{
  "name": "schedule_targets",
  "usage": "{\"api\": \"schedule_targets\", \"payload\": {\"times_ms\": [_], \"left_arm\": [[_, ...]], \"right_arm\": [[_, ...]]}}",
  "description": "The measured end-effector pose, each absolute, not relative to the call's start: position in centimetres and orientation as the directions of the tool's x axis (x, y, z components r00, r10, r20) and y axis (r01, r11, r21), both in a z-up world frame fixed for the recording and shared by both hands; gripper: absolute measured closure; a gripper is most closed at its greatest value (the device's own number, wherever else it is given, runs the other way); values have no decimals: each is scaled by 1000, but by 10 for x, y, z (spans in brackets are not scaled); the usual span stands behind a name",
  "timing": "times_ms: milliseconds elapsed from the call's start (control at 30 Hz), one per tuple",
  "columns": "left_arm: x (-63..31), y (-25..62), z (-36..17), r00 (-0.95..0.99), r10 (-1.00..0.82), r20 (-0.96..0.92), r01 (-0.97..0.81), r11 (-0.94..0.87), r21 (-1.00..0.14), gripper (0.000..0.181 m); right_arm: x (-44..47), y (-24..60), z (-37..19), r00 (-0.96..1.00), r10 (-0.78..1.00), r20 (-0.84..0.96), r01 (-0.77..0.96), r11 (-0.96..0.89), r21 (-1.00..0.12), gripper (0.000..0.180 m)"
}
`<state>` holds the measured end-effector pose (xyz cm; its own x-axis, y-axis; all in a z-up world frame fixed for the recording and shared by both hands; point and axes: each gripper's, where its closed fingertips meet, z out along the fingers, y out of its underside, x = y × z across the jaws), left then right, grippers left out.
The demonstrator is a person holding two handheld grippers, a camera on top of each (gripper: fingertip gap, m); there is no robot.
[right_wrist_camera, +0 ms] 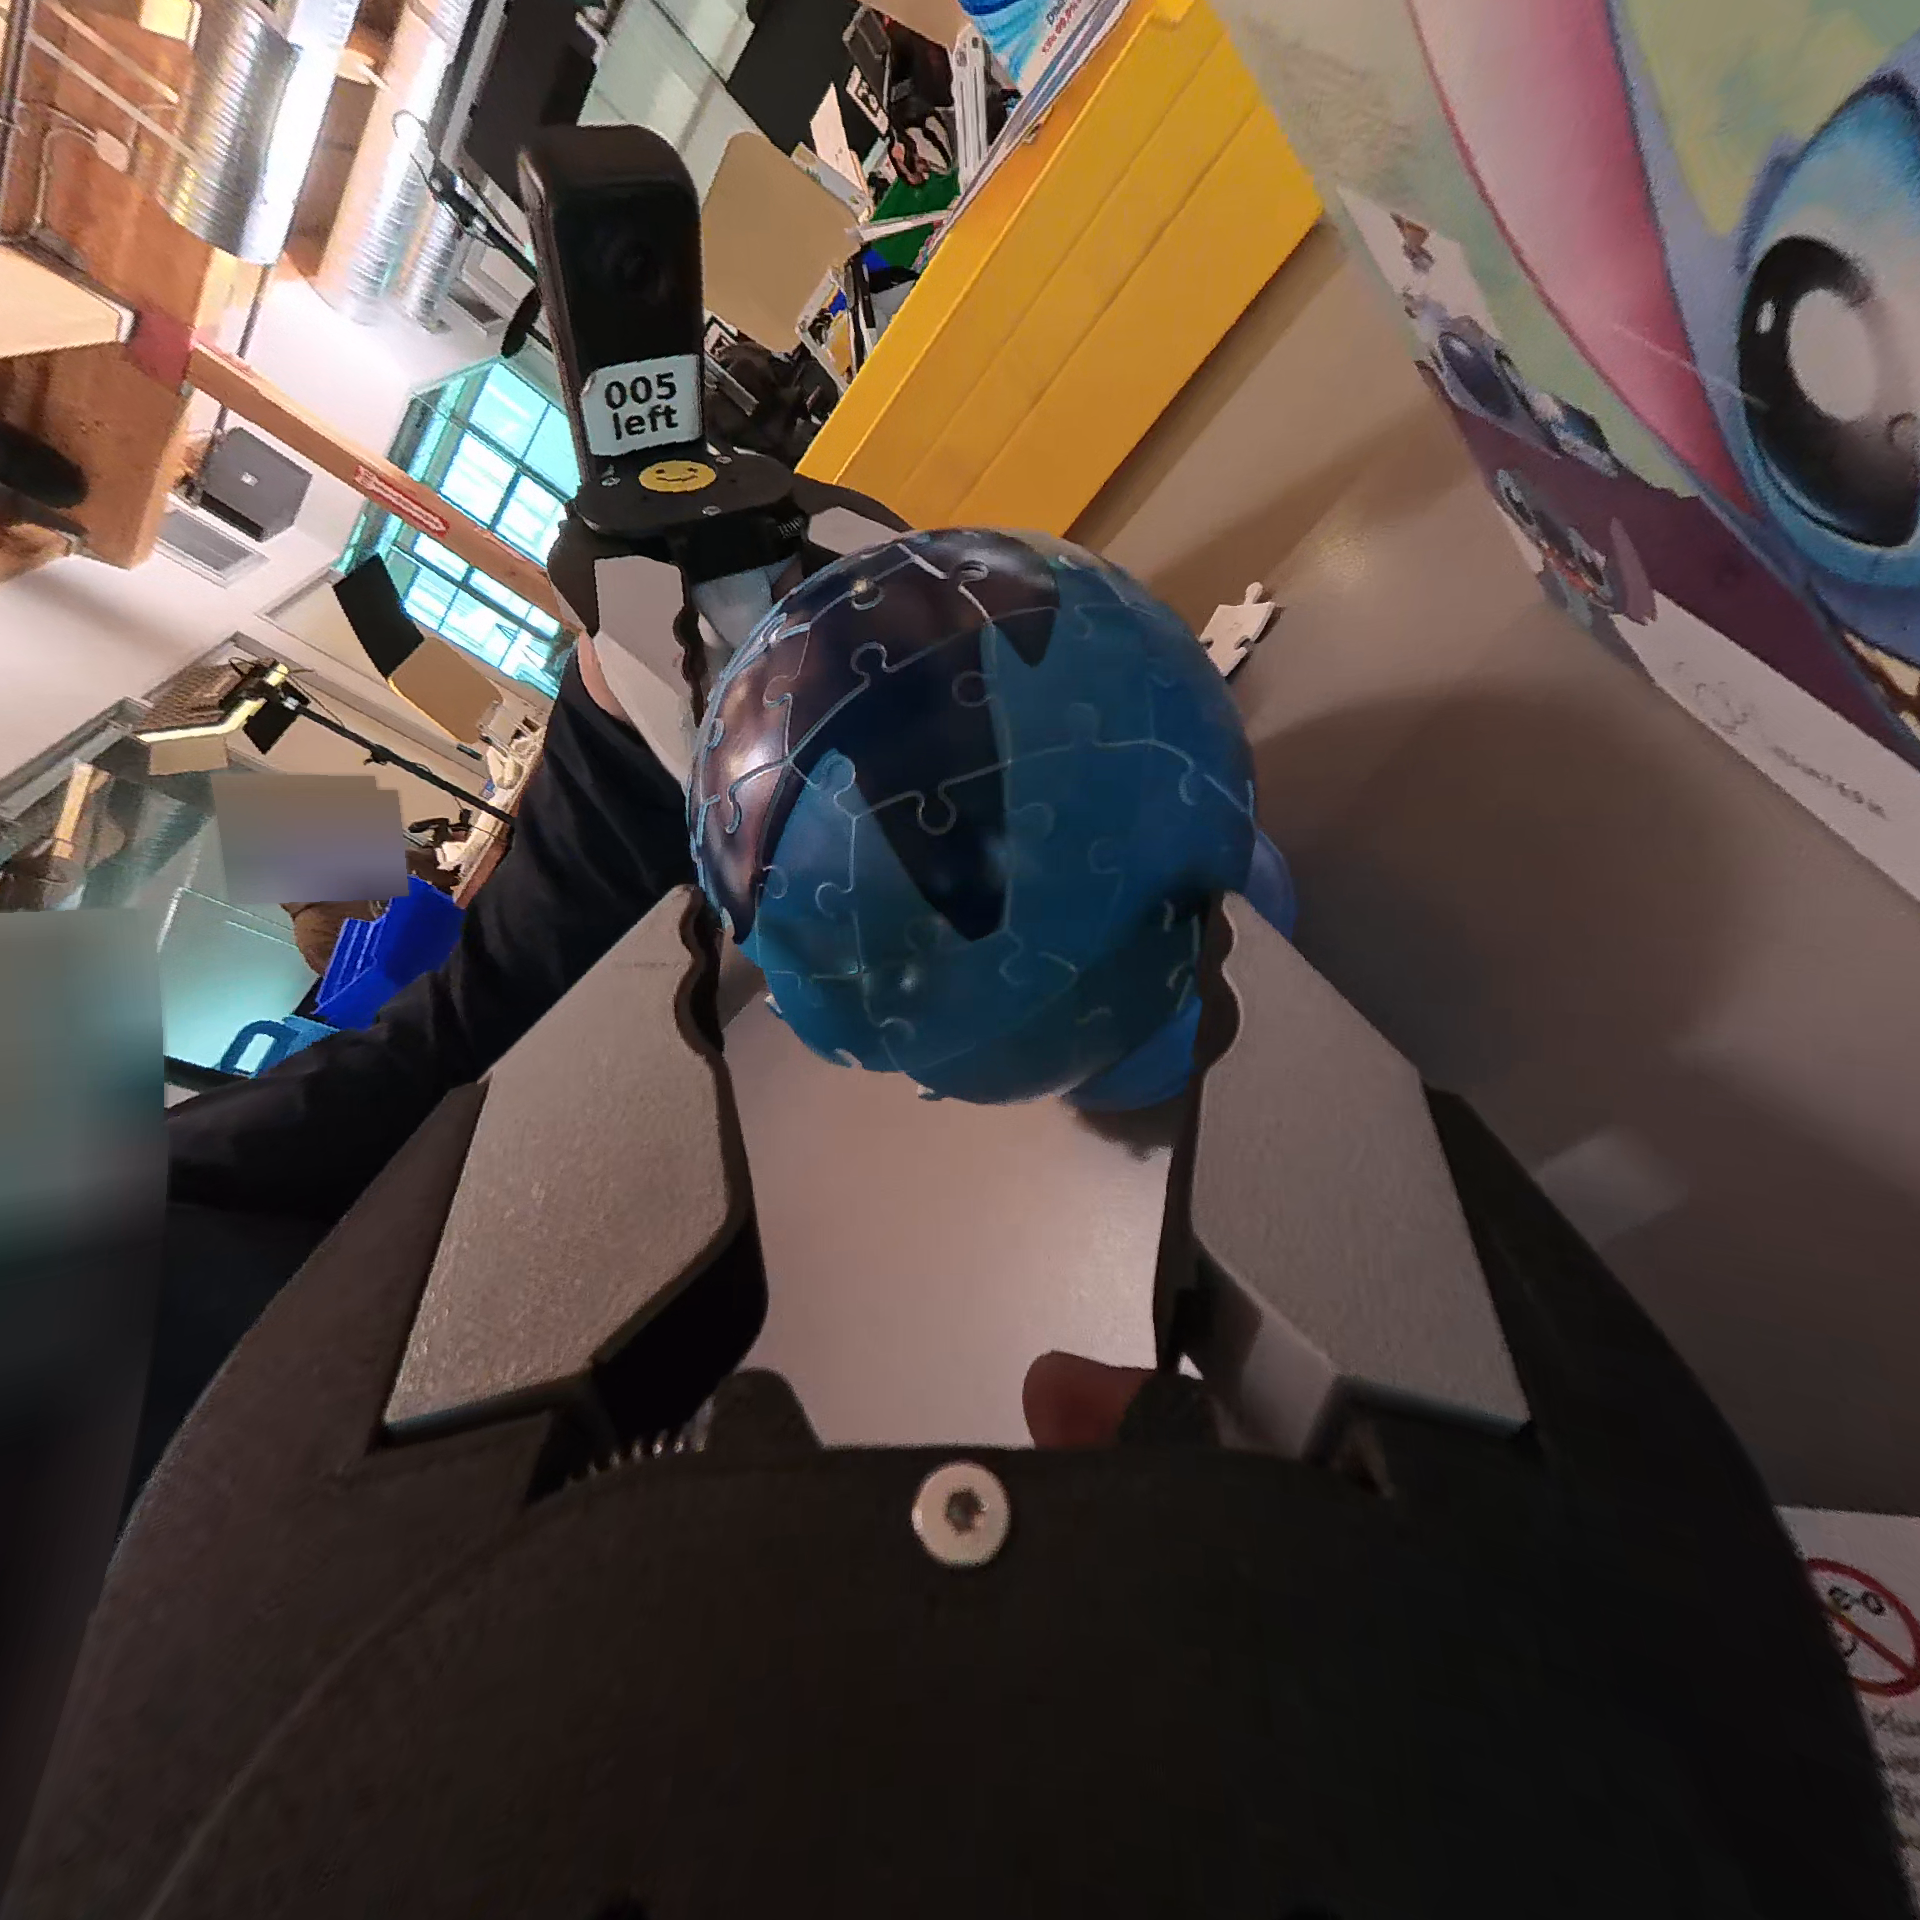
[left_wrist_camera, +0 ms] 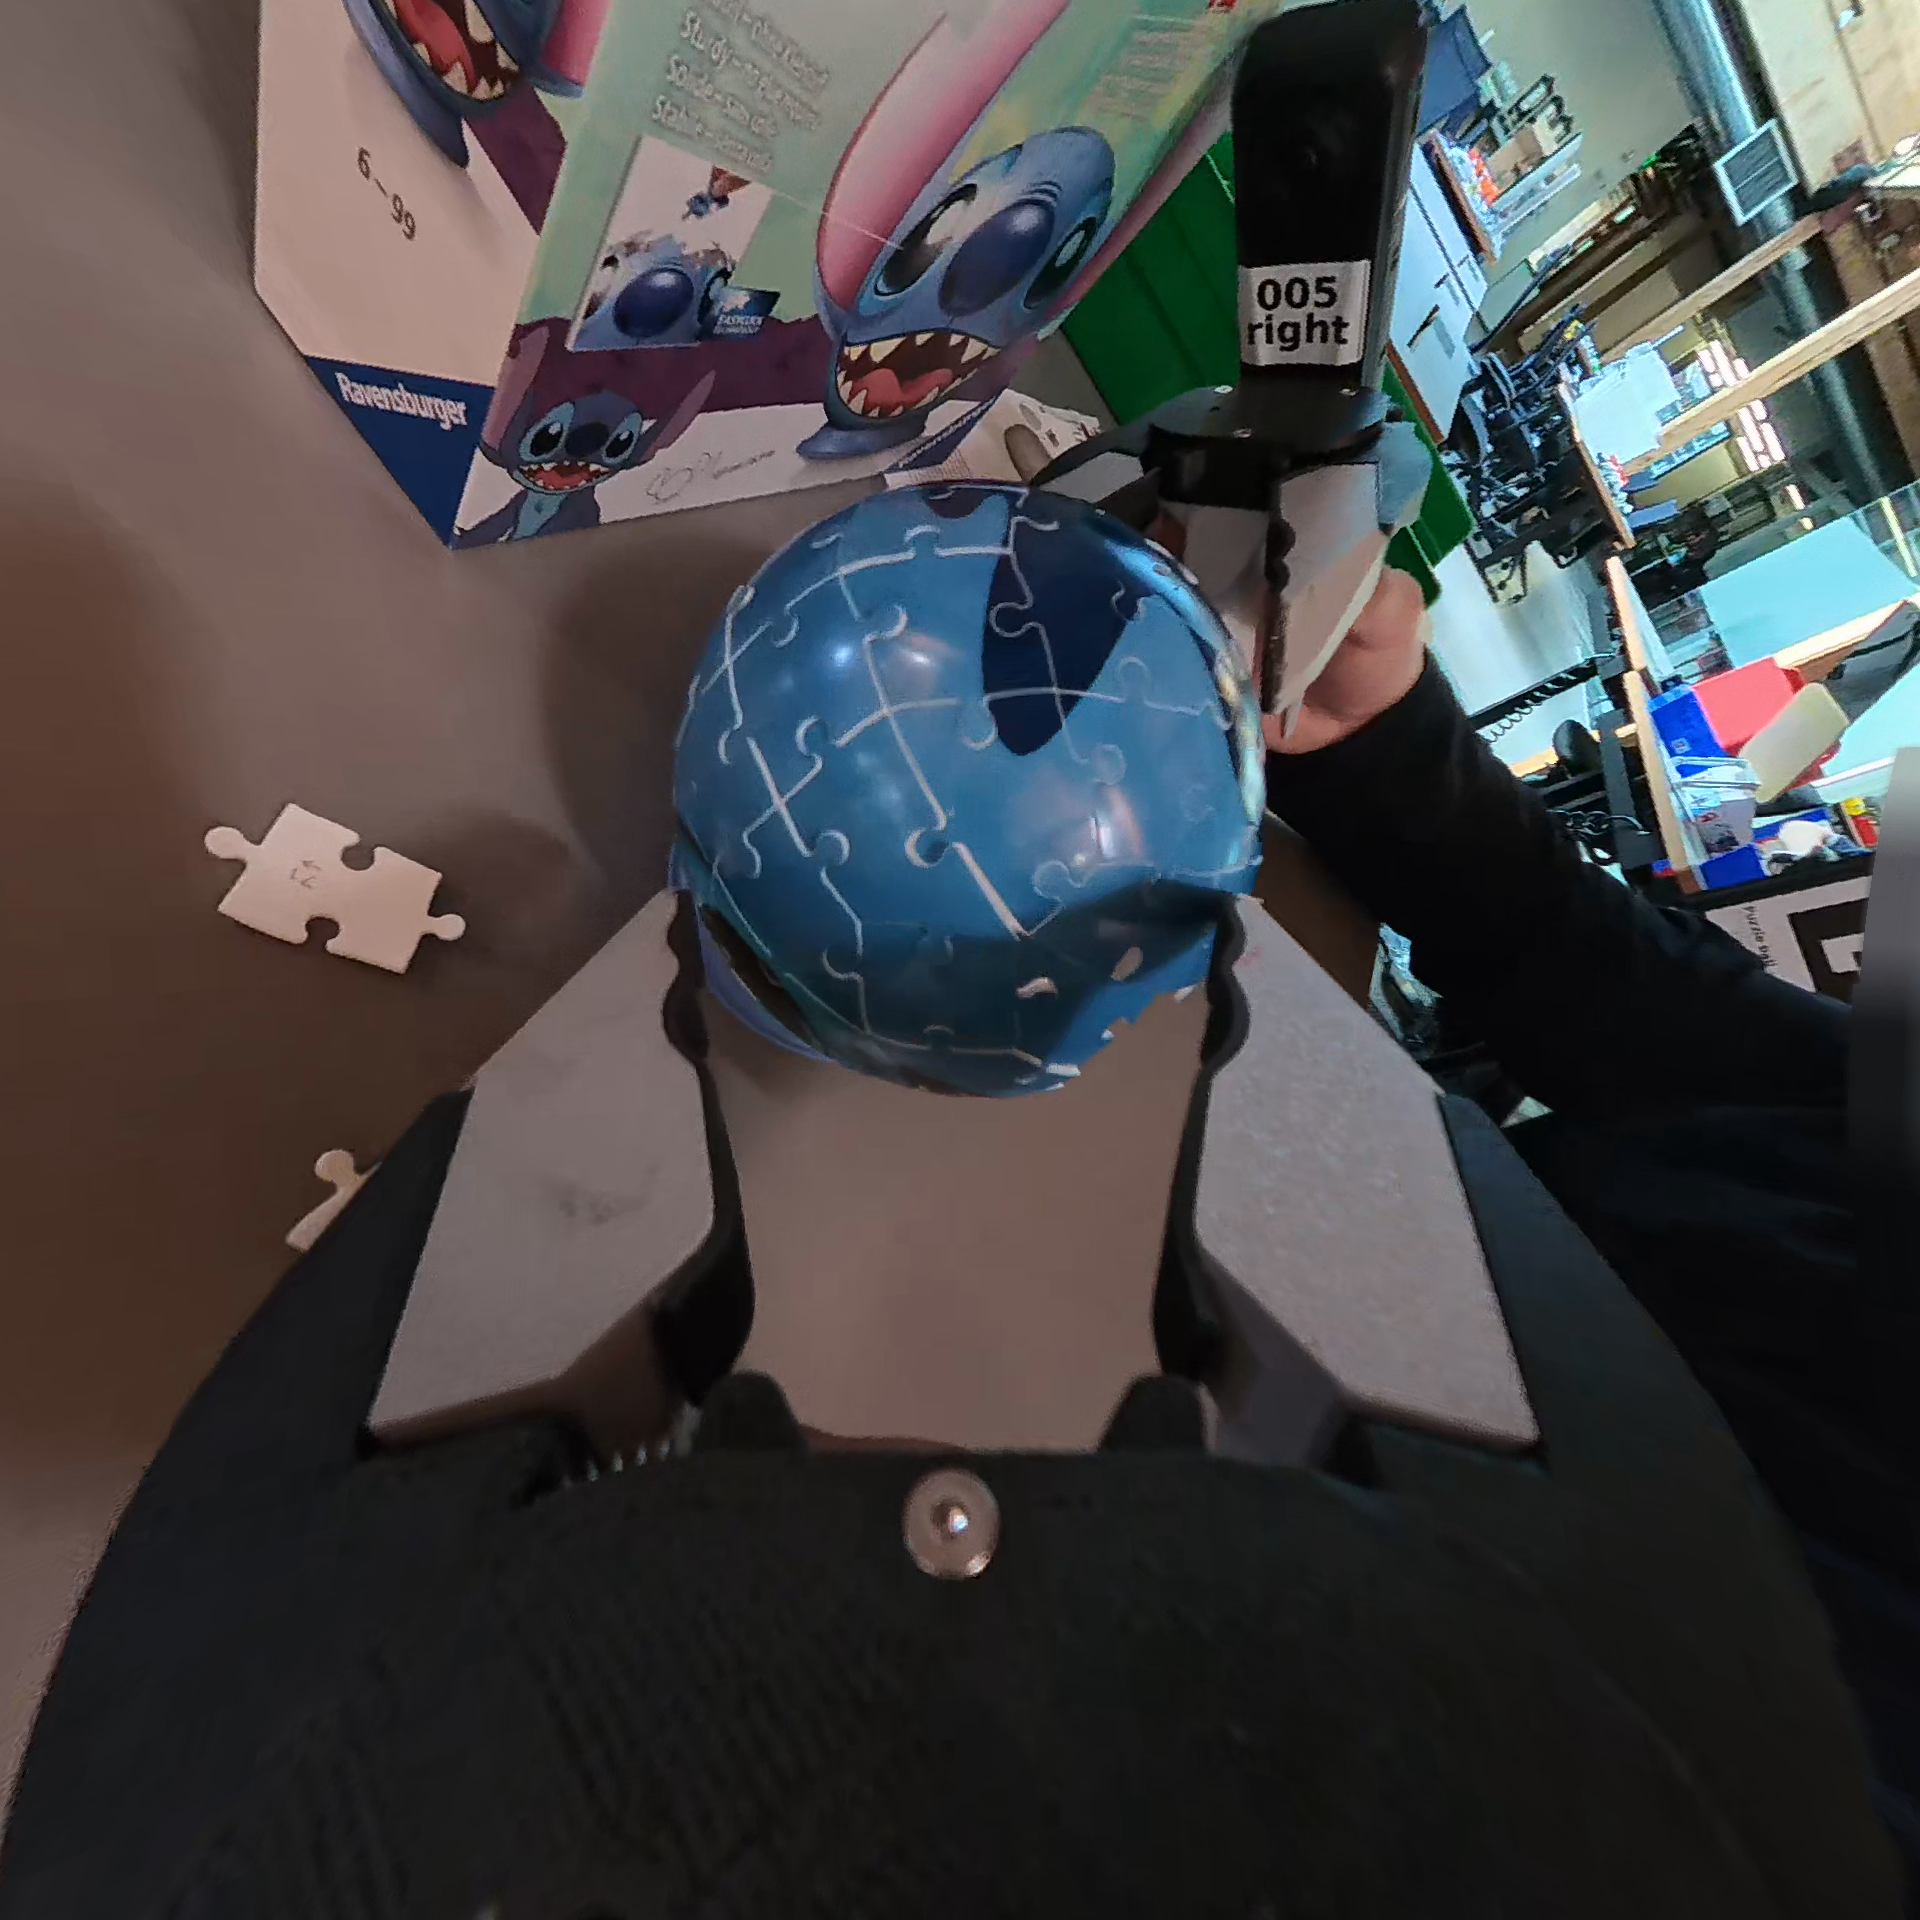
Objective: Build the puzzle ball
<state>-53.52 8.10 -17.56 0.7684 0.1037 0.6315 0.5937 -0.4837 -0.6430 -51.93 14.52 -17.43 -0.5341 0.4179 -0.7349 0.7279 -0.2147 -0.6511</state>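
A: Blue puzzle ball (left_wrist_camera: pixel 966 790) is up off the surface (left_wrist_camera: pixel 156 623), gripped at its lower rim by the left tool (left_wrist_camera: pixel 951 977). The right tool (right_wrist_camera: pixel 956 987) is spread wide around its other side.

B: Keep both grips light, I'd say. A loose white piece (left_wrist_camera: pixel 327 888) lies on the surface nearby; fetch that next.
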Motion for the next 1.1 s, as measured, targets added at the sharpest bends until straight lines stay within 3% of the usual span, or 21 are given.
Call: {"api": "schedule_targets", "payload": {"times_ms": [733,1100], "left_arm": [[-522,86,-184,765,124,632,587,-540,-604,77],[-523,82,-189,891,64,449,413,-523,-746,77]], "right_arm": [[-525,138,-179,-525,438,-730,748,-171,-641,81],[-526,132,-168,-680,522,-515,549,-103,-829,79]]}}
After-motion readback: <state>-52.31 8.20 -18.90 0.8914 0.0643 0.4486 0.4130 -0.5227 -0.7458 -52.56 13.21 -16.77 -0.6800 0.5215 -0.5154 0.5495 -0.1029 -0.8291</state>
